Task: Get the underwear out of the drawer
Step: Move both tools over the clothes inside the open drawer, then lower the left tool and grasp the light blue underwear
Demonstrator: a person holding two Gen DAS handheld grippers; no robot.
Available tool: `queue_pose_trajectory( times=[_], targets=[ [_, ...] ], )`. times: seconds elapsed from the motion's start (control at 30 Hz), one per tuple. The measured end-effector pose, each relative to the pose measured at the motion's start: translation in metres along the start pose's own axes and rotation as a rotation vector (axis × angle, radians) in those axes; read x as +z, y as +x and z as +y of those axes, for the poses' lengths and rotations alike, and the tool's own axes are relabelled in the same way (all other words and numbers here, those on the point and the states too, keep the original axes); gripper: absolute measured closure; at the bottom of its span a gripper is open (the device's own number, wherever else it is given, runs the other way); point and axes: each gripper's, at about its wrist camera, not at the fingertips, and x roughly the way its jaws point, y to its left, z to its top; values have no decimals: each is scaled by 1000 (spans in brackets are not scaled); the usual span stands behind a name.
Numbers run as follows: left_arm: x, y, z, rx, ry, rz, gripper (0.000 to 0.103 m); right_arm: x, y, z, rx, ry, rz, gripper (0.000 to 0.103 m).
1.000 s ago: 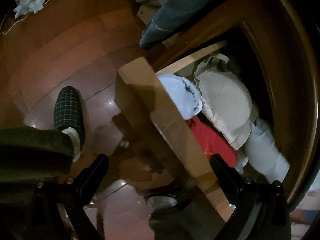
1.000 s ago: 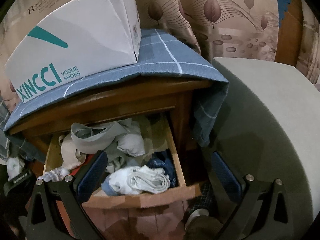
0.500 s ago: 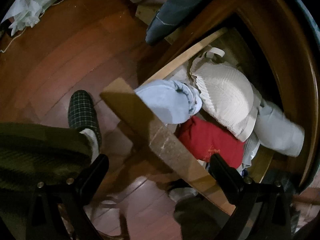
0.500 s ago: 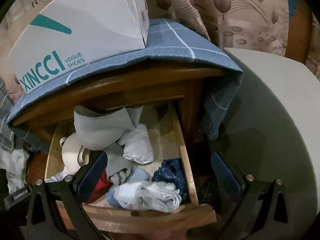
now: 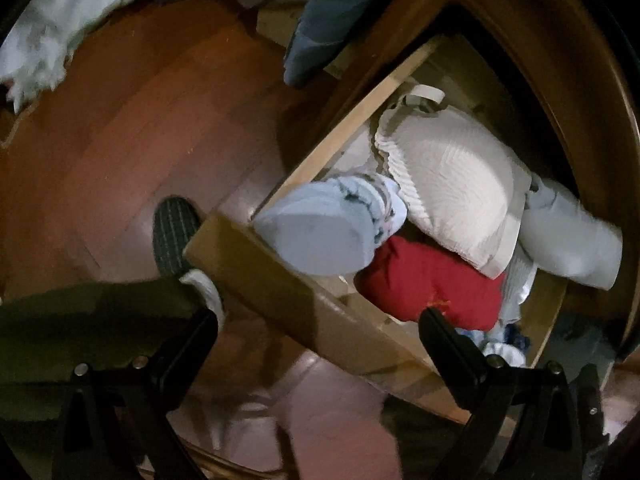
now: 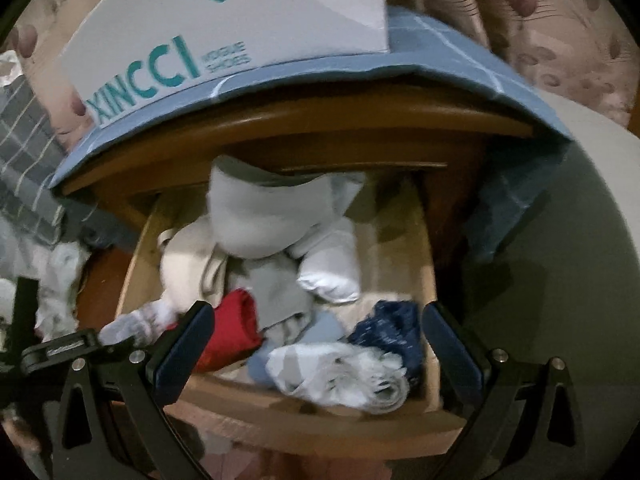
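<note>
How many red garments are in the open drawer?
1: a red garment lies near the drawer front on its left side, beside the cream bra. More may be hidden under the pile.

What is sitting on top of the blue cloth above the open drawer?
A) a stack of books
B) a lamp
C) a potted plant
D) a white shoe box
D: the right wrist view shows a white shoe box with teal lettering resting on the blue cloth, above the open drawer of clothes.
</note>
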Motion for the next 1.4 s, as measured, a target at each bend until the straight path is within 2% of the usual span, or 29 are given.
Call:
queue_pose_trajectory(
  times=[0.13,0.4,0.5,0.6,0.67,0.73,0.87,1.03,1.23,1.37,1.4],
  targets=[
    [0,-14,-10,67,97,-52,2,5,8,1,101,-7,122,0],
    [-7,-46,-16,70,202,-42,2,16,24,-4,132,-20,297,1],
    [-6,-68,-18,41,260,-45,2,18,33,-6,110,-23,350,1],
    [3,-85,-23,-28,332,-49,2,19,43,-9,89,-17,401,2],
    [12,-93,-27,-32,398,-67,2,17,52,-10,58,-20,450,3],
    [19,-98,-33,-37,472,-94,2,16,60,-12,51,-20,479,8],
    [27,-95,-44,-30,595,-125,2,11,78,-17,50,3,536,8],
    [37,-68,-45,-67,598,-23,2,6,93,-14,17,-28,588,8],
    [36,-43,-49,-10,643,12,2,2,104,-16,-17,-36,622,10],
    [43,-33,-48,-12,623,53,2,-1,111,-20,-37,-41,652,13],
    [45,-31,-48,-14,615,58,2,-3,113,-23,-48,-37,659,17]
  ],
)
